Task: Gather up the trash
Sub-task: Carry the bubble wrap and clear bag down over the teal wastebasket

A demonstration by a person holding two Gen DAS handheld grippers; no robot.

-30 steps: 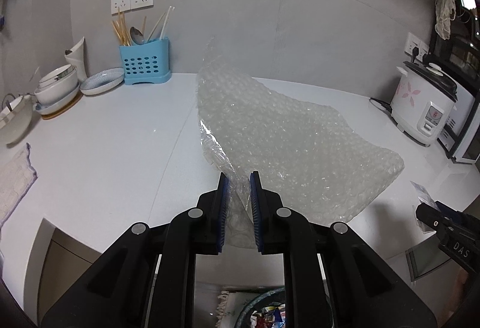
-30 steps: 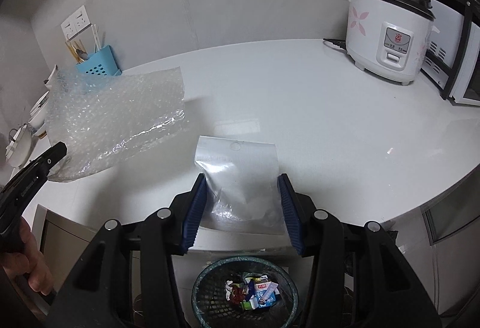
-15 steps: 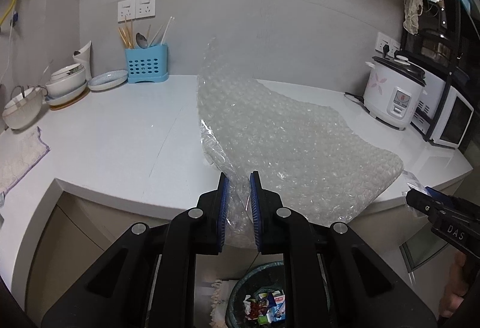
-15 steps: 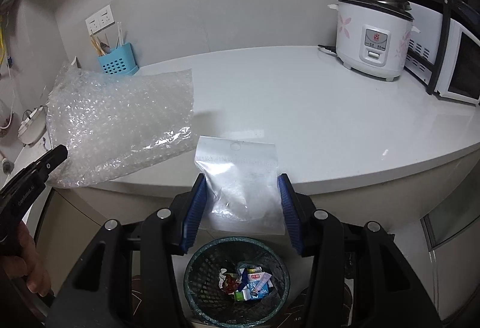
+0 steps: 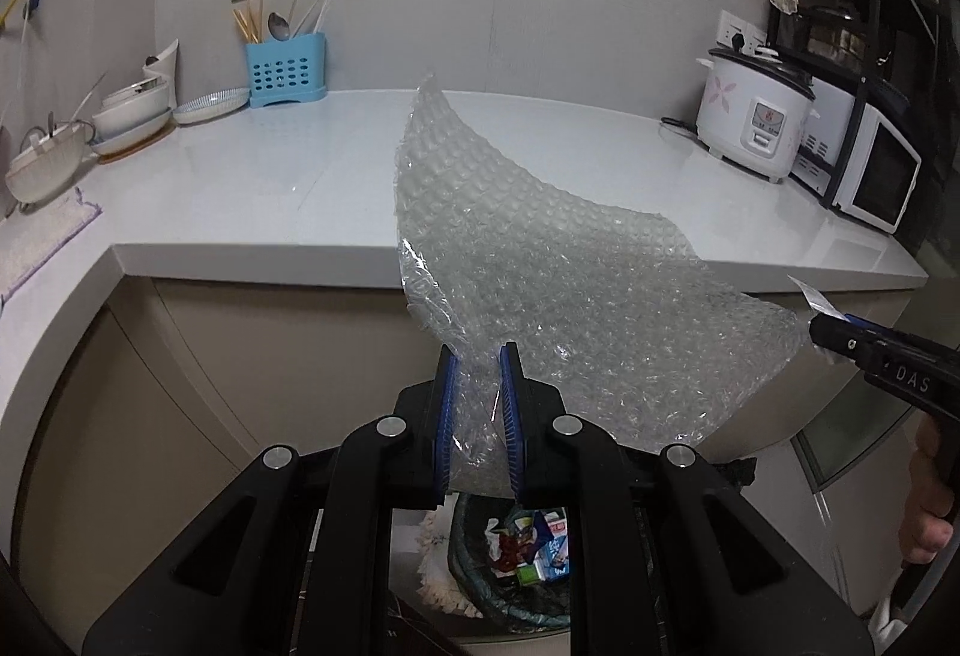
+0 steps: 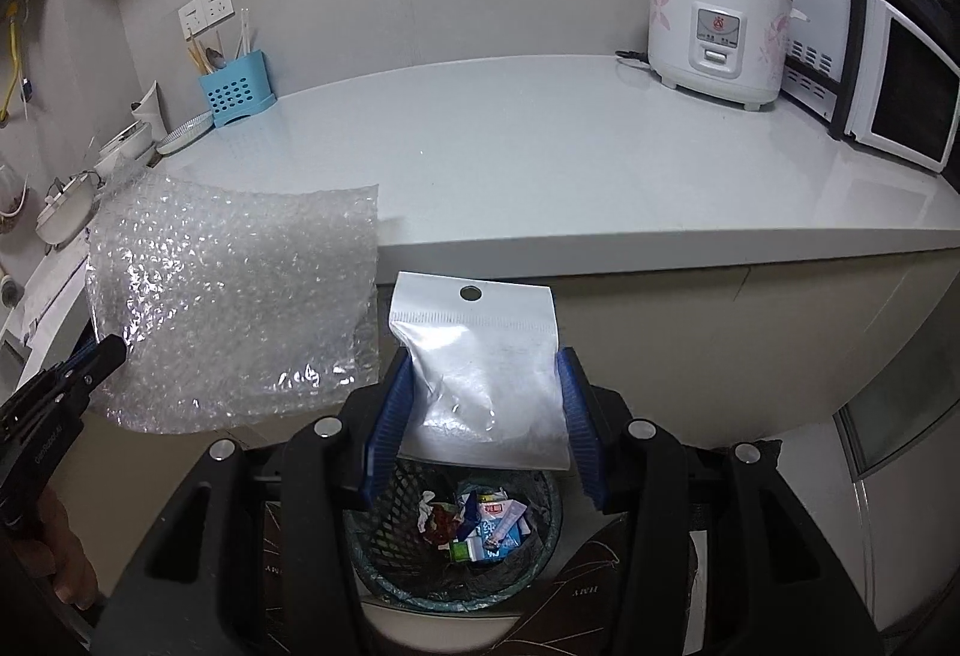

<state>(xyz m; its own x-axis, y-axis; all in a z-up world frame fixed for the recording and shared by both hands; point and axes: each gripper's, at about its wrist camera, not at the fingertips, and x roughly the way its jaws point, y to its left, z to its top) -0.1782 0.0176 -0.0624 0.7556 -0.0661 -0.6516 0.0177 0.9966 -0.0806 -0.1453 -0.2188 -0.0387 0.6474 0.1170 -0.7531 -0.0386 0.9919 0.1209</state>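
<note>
Left hand-held gripper (image 5: 477, 404): blue pads clamped on the near corner of a bubble wrap sheet (image 5: 558, 296). Sheet clear, crinkled, hanging in air in front of the tabletop edge.

Right hand-held gripper (image 6: 477, 416): fingers set wide, a zip bag (image 6: 480, 368) pinched edge to edge between the pads. Bag translucent, white header with a round hang hole, held upright.

Mesh trash bin (image 6: 384, 548) on the floor directly below both, holding small wrappers.

Tabletop (image 6: 540, 158): white, glossy. Far left, blue utensil holder (image 5: 287, 69) and stacked bowls (image 5: 129, 107). Far right, rice cooker (image 6: 717, 38), microwave (image 6: 906, 92) beside it.
</note>
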